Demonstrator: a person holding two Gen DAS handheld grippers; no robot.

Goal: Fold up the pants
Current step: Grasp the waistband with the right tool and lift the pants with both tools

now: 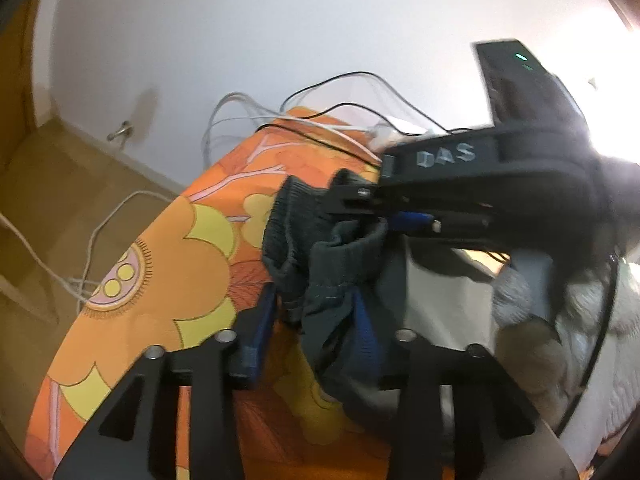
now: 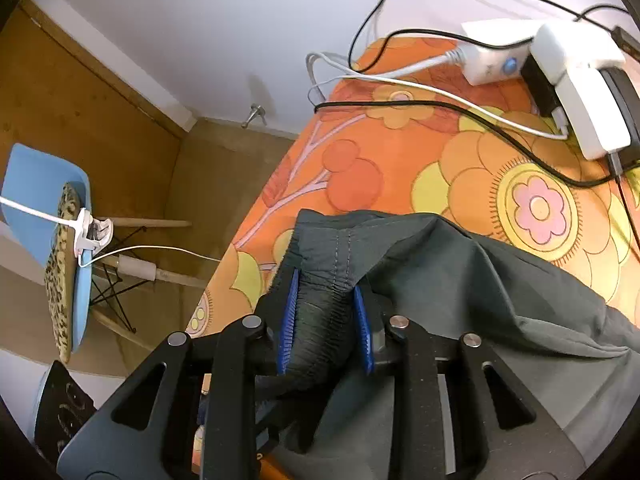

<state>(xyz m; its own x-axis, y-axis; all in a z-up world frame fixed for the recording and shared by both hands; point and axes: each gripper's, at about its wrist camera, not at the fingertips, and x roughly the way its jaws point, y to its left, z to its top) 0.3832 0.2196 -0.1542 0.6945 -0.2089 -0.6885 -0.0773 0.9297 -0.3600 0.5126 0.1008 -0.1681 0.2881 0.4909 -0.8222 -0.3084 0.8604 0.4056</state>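
Dark grey pants [image 2: 460, 280] lie on an orange flowered tablecloth [image 2: 400, 152]. My right gripper [image 2: 326, 312] is shut on the ribbed elastic waistband [image 2: 320, 320], blue pads on either side. In the left wrist view the pants [image 1: 336, 280] hang bunched and lifted. My left gripper [image 1: 312, 320] stands wide, with cloth draped against its right blue pad [image 1: 366, 332]; the left pad [image 1: 260, 332] is bare. The right gripper [image 1: 356, 204] reaches in from the right and pinches the waistband [image 1: 292, 220].
White power strips and chargers [image 2: 560, 76] with black and white cables [image 2: 400, 80] lie at the table's far edge by the white wall. A blue chair [image 2: 60, 240] with a leopard cushion stands left on the wooden floor [image 1: 60, 208].
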